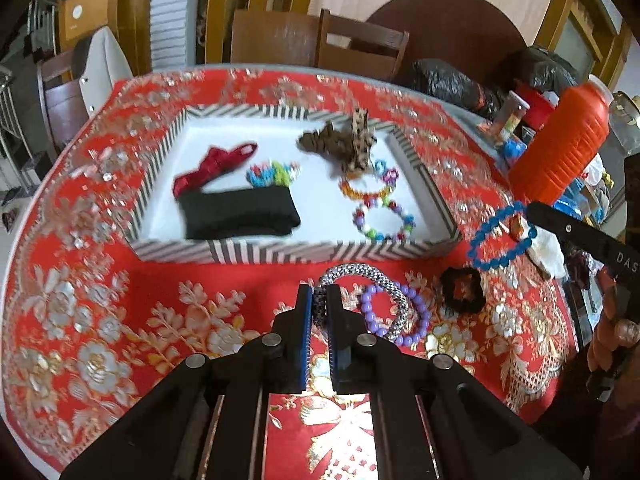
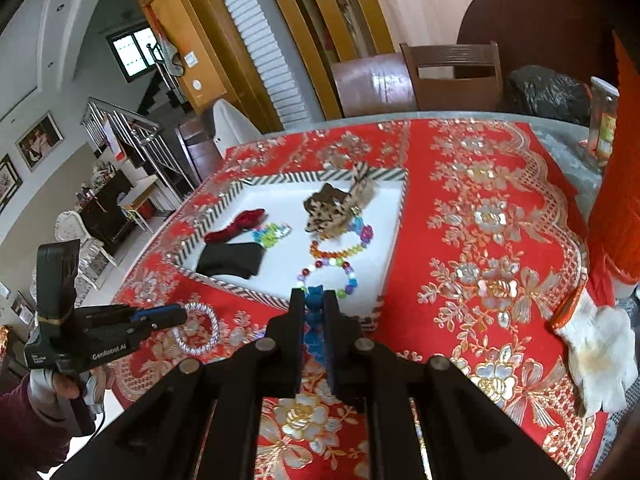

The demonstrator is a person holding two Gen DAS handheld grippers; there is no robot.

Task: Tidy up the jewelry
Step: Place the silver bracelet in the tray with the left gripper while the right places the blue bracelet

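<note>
A striped-rim white tray [image 1: 280, 250] [image 2: 224, 280] holds a black cloth [image 1: 240, 212], a red bow [image 1: 216, 166], a leopard scrunchie [image 1: 344, 144] and several bead bracelets [image 1: 384, 220]. My left gripper [image 1: 320, 300] is shut on a black-and-white rope bracelet [image 1: 360, 272] just in front of the tray; it also shows in the right wrist view [image 2: 196, 330]. My right gripper [image 2: 314, 304] is shut on a blue bead bracelet [image 2: 314, 320], which shows hanging at the tray's right in the left wrist view [image 1: 500, 236]. A purple bead bracelet [image 1: 394, 312] and a black scrunchie [image 1: 462, 290] lie on the cloth.
A red floral tablecloth [image 1: 120, 300] covers the table. An orange ribbed container [image 1: 560, 148], black bags [image 1: 448, 80], a jar [image 2: 604, 120] and a white glove [image 2: 600, 352] crowd the right side. Wooden chairs [image 1: 320, 40] stand behind the table.
</note>
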